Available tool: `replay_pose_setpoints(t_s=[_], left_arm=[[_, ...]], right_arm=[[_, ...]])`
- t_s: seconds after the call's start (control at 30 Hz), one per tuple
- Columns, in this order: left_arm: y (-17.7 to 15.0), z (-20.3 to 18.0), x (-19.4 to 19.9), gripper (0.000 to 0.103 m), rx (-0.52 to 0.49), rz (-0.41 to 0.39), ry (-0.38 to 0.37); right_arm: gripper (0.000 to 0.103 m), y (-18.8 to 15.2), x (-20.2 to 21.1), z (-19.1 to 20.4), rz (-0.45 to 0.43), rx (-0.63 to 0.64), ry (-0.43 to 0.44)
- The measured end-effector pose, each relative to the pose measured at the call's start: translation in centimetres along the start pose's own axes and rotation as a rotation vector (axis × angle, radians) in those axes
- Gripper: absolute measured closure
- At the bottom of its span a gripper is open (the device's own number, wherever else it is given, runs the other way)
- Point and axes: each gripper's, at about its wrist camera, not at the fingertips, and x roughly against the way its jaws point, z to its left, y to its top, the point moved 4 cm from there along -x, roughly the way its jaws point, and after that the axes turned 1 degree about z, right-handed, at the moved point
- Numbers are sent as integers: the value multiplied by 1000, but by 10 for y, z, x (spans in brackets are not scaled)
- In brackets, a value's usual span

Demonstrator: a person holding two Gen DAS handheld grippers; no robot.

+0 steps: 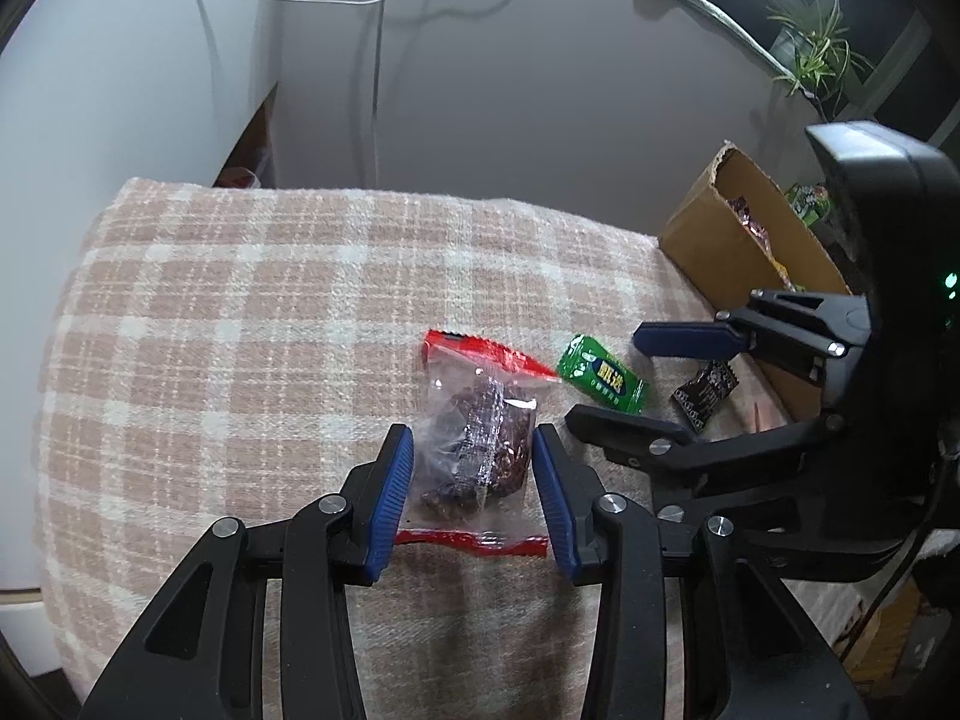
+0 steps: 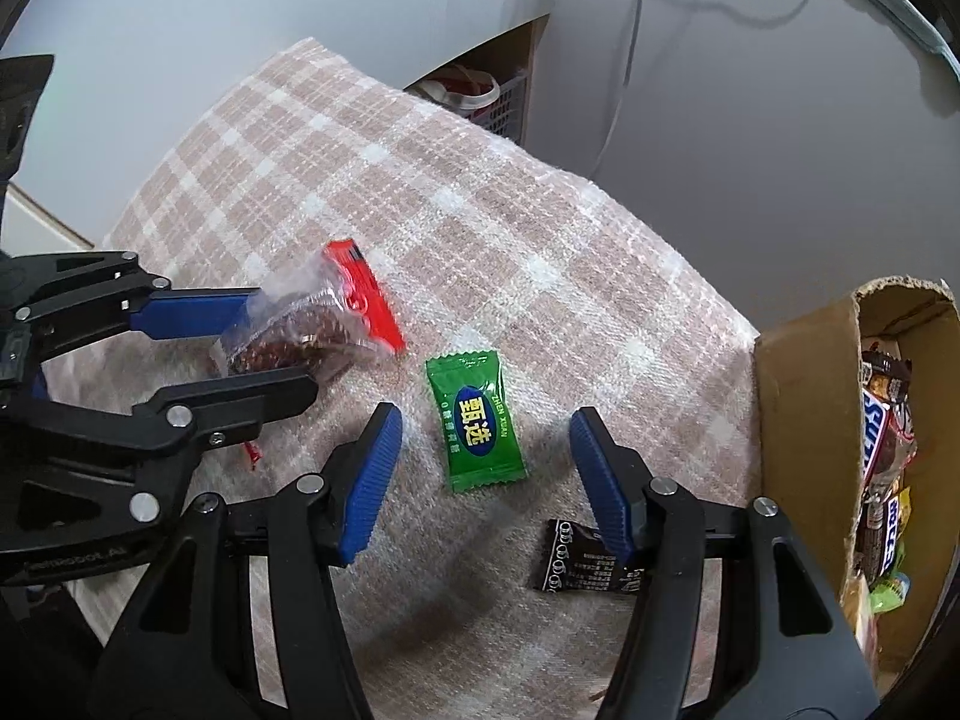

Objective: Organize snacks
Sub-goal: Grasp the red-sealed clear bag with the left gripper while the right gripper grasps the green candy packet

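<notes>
Two grippers work over a pink-and-cream plaid cloth (image 1: 252,312). The left gripper (image 1: 473,483) has its blue pads on either side of a clear snack packet with red sealed ends (image 1: 474,426), which holds dark reddish-brown pieces. In the left wrist view the pads sit at the packet's flanks, the left one touching the plastic and the right one at its edge; in the right wrist view the same fingers bracket the packet (image 2: 312,336) from 9 o'clock, though whether they squeeze it firmly cannot be told.

The right gripper (image 2: 486,468) is spread wide and holds nothing. A green candy wrapper with yellow characters (image 2: 477,423) lies flat on the cloth between its pads, touching neither. A small black sachet (image 2: 585,564) lies at 5 o'clock from the green candy, partly under the right finger.

At 3 o'clock in the right wrist view stands an open cardboard box (image 2: 804,420) at the cloth's edge, with assorted wrapped snacks (image 2: 888,438) inside. In the left wrist view the box (image 1: 708,234) sits at 2 o'clock, beyond the right gripper (image 1: 636,378).
</notes>
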Motion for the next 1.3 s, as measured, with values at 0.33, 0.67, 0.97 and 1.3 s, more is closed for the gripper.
replay_pose_setpoints(t_s=[0.33,0.67,0.97,1.3], left_arm=[[-1,0,-3,69,5,1,21],[-9,4,7,71,56,-14,36],[-17,7,33,71,90,-29,47],[-7,-9,66,71,88,-85,60]], right_arm=[[78,-1,3,6,14,39,-7],[79,-6,12,1,-5,-63,68],[80,-22,44,-14,-80,-128,106],[80,-51,111,-62,-167,-240,72]])
